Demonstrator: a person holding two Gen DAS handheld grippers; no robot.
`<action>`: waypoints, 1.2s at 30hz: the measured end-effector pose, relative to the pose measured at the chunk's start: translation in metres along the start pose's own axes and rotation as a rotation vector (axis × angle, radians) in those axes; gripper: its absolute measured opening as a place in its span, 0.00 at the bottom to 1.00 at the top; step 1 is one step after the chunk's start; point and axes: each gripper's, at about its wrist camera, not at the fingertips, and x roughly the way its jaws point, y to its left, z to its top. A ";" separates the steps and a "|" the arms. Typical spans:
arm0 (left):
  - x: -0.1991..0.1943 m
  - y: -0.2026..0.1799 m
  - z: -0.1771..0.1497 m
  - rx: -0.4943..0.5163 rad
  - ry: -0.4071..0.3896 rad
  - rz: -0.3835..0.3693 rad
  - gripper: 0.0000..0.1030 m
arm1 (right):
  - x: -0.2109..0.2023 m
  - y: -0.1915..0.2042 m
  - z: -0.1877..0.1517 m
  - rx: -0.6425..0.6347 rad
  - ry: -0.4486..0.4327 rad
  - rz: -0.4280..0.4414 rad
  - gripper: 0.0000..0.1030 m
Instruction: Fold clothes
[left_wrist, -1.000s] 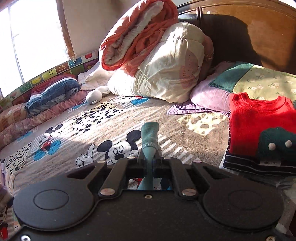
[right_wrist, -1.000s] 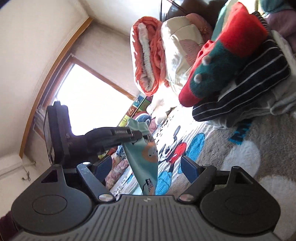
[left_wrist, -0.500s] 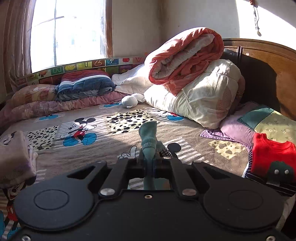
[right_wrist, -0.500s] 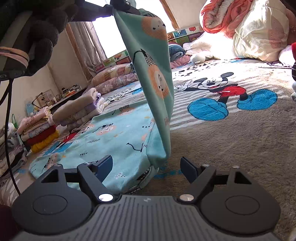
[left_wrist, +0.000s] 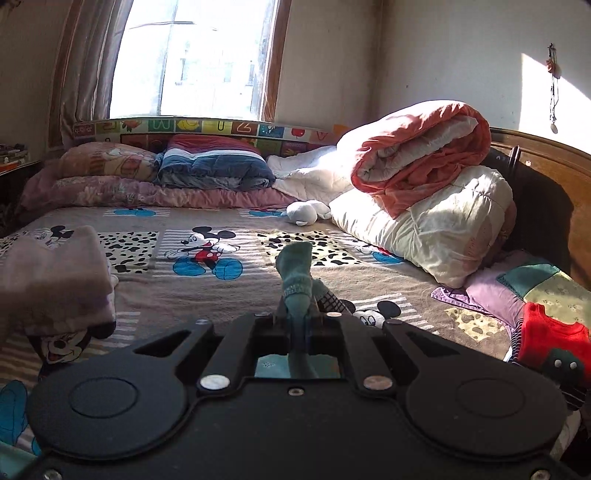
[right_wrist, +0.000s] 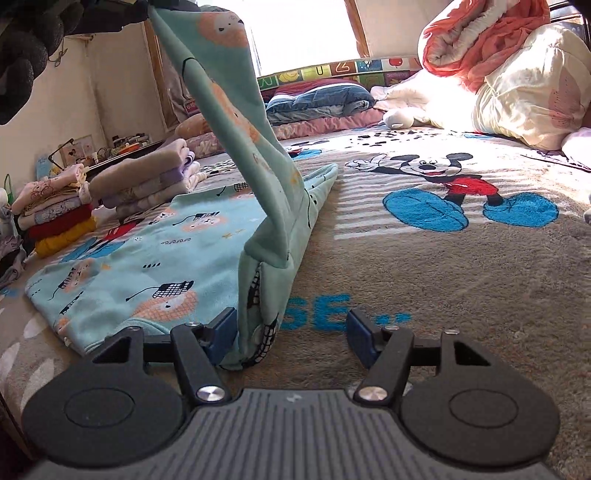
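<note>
One teal printed garment (right_wrist: 155, 254) lies mostly flat on the Mickey Mouse bedspread (right_wrist: 461, 266), its right edge raised into a strip running up to the left gripper (left_wrist: 297, 314), whose fingers are clamped on a bunched fold. Half a second ago that strip hung steeper and higher; it now slopes lower, with more cloth resting on the bed. Right gripper (right_wrist: 291, 330) sits low at the garment's near corner, jaws spread, left pad touching cloth without pinching it. Folded clothes stacks (right_wrist: 74, 199) stand beyond at left.
</note>
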 end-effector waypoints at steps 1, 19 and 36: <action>-0.003 0.009 -0.003 -0.014 -0.003 0.003 0.04 | -0.001 0.001 -0.001 -0.003 -0.002 -0.004 0.63; -0.023 0.150 -0.091 -0.299 -0.032 0.016 0.04 | -0.008 0.014 -0.016 -0.089 -0.036 -0.032 0.63; -0.012 0.197 -0.133 -0.424 0.008 -0.012 0.04 | -0.011 0.046 -0.018 -0.300 -0.055 -0.114 0.64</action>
